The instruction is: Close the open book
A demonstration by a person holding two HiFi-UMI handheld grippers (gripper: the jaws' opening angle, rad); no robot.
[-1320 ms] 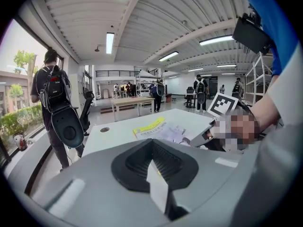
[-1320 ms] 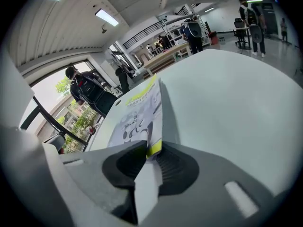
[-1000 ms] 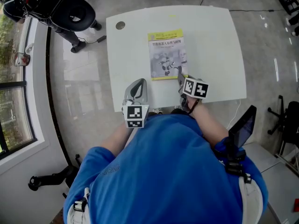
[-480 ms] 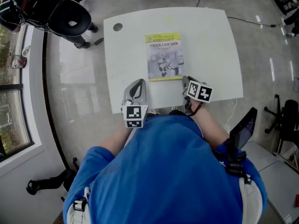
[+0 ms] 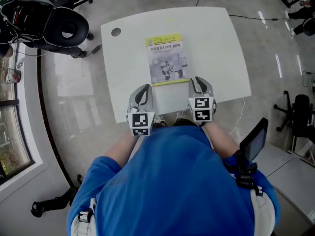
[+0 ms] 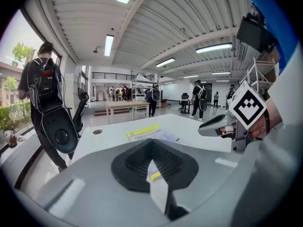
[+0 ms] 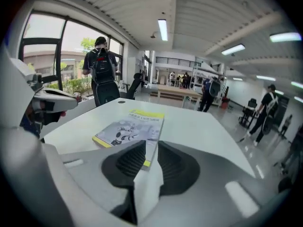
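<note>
The book (image 5: 166, 59) lies shut, its grey and yellow cover up, in the middle of the white table (image 5: 216, 48). It shows ahead of both gripper cameras too, as the book (image 6: 151, 134) and the book (image 7: 130, 129). My left gripper (image 5: 143, 88) rests at the table's near edge, left of the book's near corner, with its tips together and nothing between them. Just off the book's near right corner hangs my right gripper (image 5: 199, 80), a little above the table. Its jaws stand slightly apart and hold nothing.
A black office chair (image 5: 64, 23) with a backpack stands left of the table's far corner. The table has a round cable hole (image 5: 115, 32). A dark screen (image 5: 253, 139) stands near my right side. People walk in the hall beyond.
My right gripper has drawn back from the book's near right corner, lifted and rolled upright. The left gripper has stayed put. The book has not moved.
</note>
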